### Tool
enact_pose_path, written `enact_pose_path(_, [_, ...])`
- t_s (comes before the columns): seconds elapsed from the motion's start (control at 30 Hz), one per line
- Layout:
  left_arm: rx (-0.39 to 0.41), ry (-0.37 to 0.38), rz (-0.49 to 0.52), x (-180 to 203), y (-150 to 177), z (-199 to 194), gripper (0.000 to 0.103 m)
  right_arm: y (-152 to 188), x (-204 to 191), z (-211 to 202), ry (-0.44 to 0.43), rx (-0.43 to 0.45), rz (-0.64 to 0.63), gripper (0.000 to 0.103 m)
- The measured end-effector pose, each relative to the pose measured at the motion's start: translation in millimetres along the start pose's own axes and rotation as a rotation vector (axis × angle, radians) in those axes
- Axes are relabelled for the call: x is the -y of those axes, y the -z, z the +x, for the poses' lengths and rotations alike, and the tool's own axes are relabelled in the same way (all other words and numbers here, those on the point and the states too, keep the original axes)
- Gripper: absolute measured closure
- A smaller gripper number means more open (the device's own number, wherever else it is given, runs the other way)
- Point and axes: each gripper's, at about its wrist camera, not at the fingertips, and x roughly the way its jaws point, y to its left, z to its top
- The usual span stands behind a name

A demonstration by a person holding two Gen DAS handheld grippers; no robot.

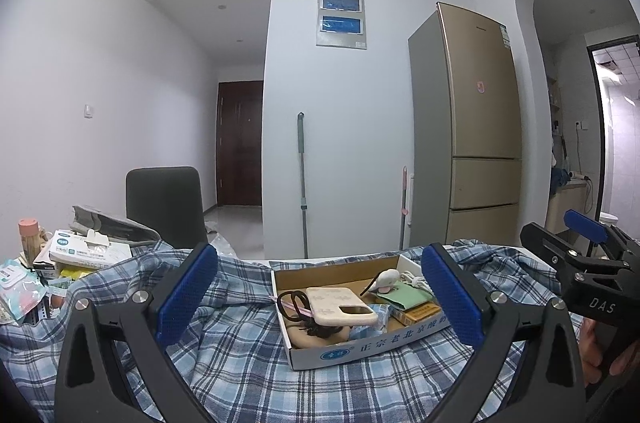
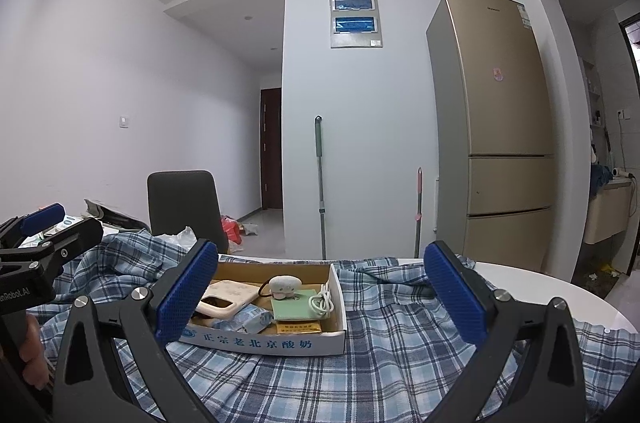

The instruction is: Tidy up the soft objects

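- The plaid cloth (image 1: pixel 248 363), blue and white and rumpled, covers the table under and ahead of both sets of jaws.
- A shallow box (image 1: pixel 340 353) sits on the cloth between the left jaws, left of centre for the right ones.
- In the box: a phone case (image 1: pixel 340 305), a black hair tie (image 1: pixel 294 305), a green pouch (image 1: pixel 404 297), a white cable (image 2: pixel 320 303), a small plush (image 2: pixel 284 285).
- Left gripper (image 1: pixel 320 299): jaws wide apart, holding nothing.
- Right gripper (image 2: pixel 320 299): jaws equally spread, empty.
- A tissue pack (image 1: pixel 88 251) lies left of the left jaws, past the cloth.
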Motion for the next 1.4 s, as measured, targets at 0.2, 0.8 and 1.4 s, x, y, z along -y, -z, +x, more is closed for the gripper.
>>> enact_pose_path(0.2, [-0.006, 0.008, 0.000, -1.2, 0.4, 0.4, 0.000, -0.2, 0.5, -0.4, -0.001, 0.001, 0.000, 0.000])
enact_pose_path(0.8, [-0.006, 0.004, -0.001, -1.2, 0.3, 0.6, 0.000, -0.1, -0.4, -0.7, 0.003, 0.004, -0.002, 0.000])
enact_pose_path(1.4, [-0.007, 0.001, 0.000, -1.1, 0.8, 1.0, 0.000, 0.7, 0.1, -0.7, 0.005, -0.001, 0.000, 0.000])
